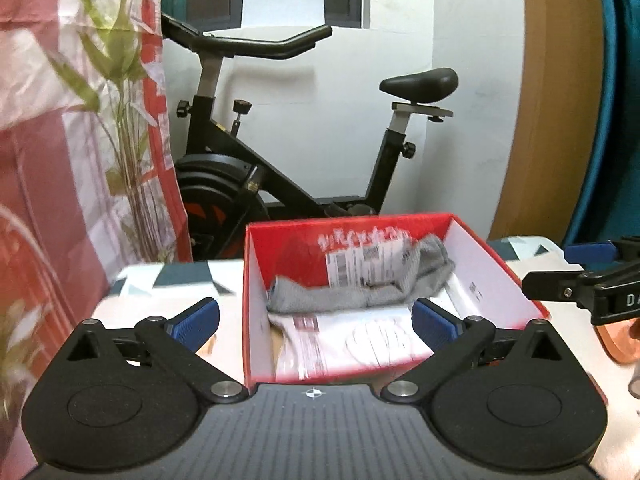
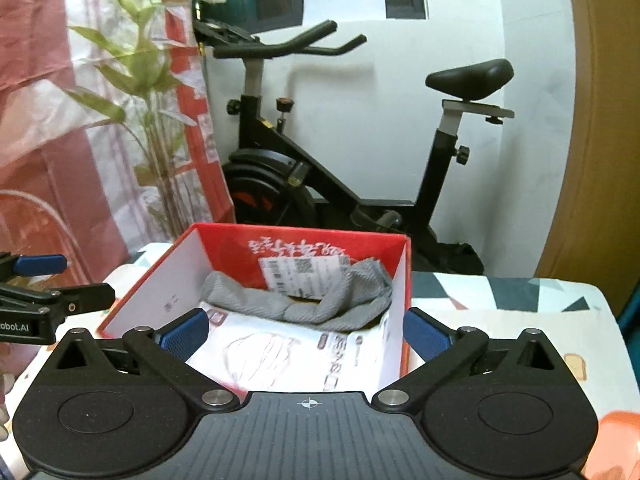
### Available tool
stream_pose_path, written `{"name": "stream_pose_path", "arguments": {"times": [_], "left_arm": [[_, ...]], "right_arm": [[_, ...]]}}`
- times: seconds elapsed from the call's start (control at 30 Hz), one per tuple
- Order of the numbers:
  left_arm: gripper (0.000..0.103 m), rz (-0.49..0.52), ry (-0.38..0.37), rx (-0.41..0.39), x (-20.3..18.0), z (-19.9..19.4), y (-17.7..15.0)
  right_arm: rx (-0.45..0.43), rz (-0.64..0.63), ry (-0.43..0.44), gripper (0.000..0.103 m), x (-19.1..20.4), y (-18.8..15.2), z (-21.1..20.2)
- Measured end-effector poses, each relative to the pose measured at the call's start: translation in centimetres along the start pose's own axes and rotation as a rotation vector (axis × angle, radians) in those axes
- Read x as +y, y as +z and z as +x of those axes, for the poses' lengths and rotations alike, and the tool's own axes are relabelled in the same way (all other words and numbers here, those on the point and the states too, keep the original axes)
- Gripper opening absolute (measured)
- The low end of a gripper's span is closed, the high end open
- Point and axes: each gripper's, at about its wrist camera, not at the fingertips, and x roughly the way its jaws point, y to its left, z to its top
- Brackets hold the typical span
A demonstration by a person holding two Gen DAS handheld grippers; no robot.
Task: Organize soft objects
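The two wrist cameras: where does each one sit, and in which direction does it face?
Left wrist: sits on the left tongs, facing forward over the red box; its own open blue pads frame the box, and the right tongs enter at the right edge.
Right wrist: sits on the right tongs, facing the same box from slightly further right; own open pads show, left tongs at the left edge.
Shared: box, grey sock, white packet, exercise bike, plant.

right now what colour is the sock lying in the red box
Grey sock, draped over white packets in the red box; clearest in the right wrist view.
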Motion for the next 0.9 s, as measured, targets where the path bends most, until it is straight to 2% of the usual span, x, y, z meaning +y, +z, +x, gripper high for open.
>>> {"name": "stream_pose_path", "arguments": {"times": [0.07,0.17,0.33,0.5,0.6,0.67,0.8,0.9], "left_arm": [[0.103,-0.022,-0.025,0.024,0.1,-0.5,-1.6],[0.103,-0.063,-0.05,0.058,0.4,-1.1,-4.5],[0.103,-0.137,-0.05,0.095,0.9,-1.7,-8.4],[0.103,-0.188,-0.046,0.104,0.9,-1.7,-10.9],[0.103,-0.178,-0.044,0.105,0.5,-1.7,-11.8],[0.102,-0.176,-0.043,0.108,0.3,-1.6,-11.9],[0.102,-0.183,-0.046,0.094,0.2,-1.7,-12.1],[0.102,-0.175,-0.042,0.066,-0.1,-1.9,-12.3]], "right_arm": [[-0.01,-0.006,-0.002,0.103,0.3,-1.6,-0.8],[0.02,0.021,0.02,0.103,0.4,-4.1,-1.3],[0.039,0.074,0.024,0.102,0.5,-8.6,-1.9],[0.052,0.088,0.018,0.1,1.3,-12.4,-2.1],[0.058,0.081,0.019,0.092,1.7,-14.4,-2.0],[0.073,0.07,0.027,0.082,2.0,-15.4,-1.8],[0.074,0.098,0.075,0.076,1.9,-16.2,-1.2],[0.07,0.116,0.082,0.066,1.4,-16.3,-0.7]]}}
